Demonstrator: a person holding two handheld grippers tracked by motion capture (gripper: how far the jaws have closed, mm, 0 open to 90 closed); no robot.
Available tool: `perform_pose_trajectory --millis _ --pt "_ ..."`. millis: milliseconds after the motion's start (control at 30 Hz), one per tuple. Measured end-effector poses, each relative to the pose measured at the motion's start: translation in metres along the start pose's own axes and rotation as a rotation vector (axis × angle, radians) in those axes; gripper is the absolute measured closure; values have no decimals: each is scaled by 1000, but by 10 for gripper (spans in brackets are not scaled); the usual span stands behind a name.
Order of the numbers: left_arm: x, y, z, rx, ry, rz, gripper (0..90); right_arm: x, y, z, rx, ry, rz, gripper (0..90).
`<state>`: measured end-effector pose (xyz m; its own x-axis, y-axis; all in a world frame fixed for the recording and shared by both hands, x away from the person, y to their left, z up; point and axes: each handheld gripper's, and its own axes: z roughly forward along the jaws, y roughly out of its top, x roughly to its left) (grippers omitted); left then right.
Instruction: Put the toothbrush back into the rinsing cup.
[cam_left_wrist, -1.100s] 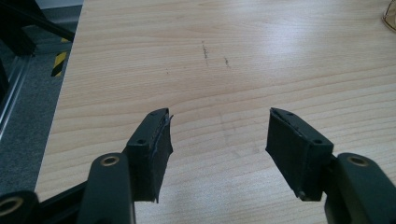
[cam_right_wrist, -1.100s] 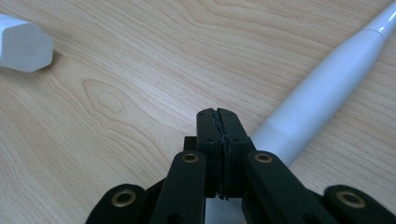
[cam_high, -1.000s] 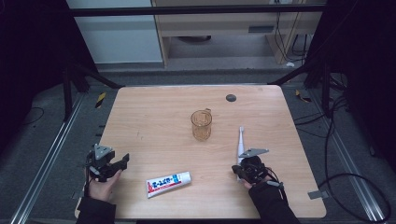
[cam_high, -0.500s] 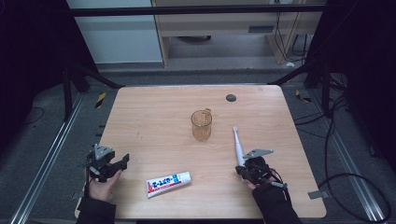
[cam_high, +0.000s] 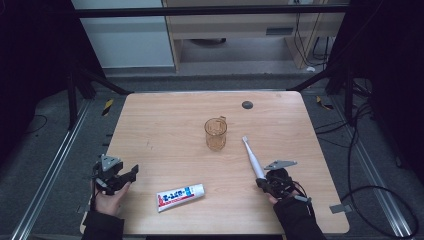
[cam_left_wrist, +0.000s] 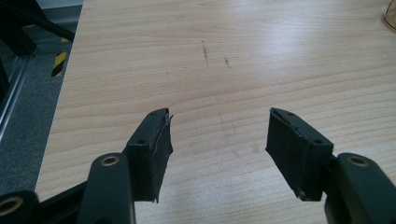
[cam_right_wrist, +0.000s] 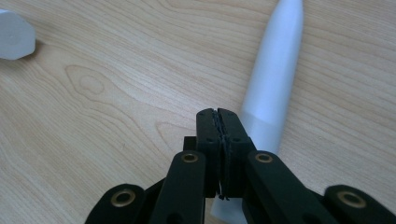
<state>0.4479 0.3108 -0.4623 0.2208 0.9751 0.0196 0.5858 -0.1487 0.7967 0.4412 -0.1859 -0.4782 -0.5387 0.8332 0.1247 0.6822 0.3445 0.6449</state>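
**Right claw clenched beside the toothbrush, left claw spread over bare wood**

The right gripper (cam_right_wrist: 218, 116) has its jaws pressed flat together with nothing between them. The toothbrush (cam_right_wrist: 275, 88) lies on the table just beside and partly under those jaws, its white handle running away from them; whether the jaw tips touch the handle is hard to tell from the right gripper view. At the far left edge of that view sits the white cap end of the tube (cam_right_wrist: 14, 35).

From the high view, the right gripper (cam_high: 272, 181) rests at the near right of the table (cam_high: 165, 120), at the handle end of the toothbrush (cam_high: 252, 157), whose head points away from the person toward the cup (cam_high: 215, 134). The cup stands upright near the table's middle, apart from the brush head.

The left gripper (cam_left_wrist: 217, 135) has its jaws wide apart, over bare wood. In the high view it (cam_high: 120, 177) sits at the near left edge, held in a hand (cam_high: 109, 200). The tube (cam_high: 180, 197) lies flat between the two grippers, well apart from each.
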Motion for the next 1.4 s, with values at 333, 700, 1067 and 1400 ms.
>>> perform_pose_trajectory --millis 333,700,1067,1400 --pt "0 0 0 1 0 1 392 -4 -1 0 8 -8 9 882" --pt "0 -1 2 -8 -8 5 376 -3 3 -4 -10 -2 12 848" --pt "-3 -2 6 -20 -17 67 375 -13 27 -26 -136 -32 46 667" --pt "-3 0 9 -4 -27 78 381 -18 54 -26 -130 -53 64 568"
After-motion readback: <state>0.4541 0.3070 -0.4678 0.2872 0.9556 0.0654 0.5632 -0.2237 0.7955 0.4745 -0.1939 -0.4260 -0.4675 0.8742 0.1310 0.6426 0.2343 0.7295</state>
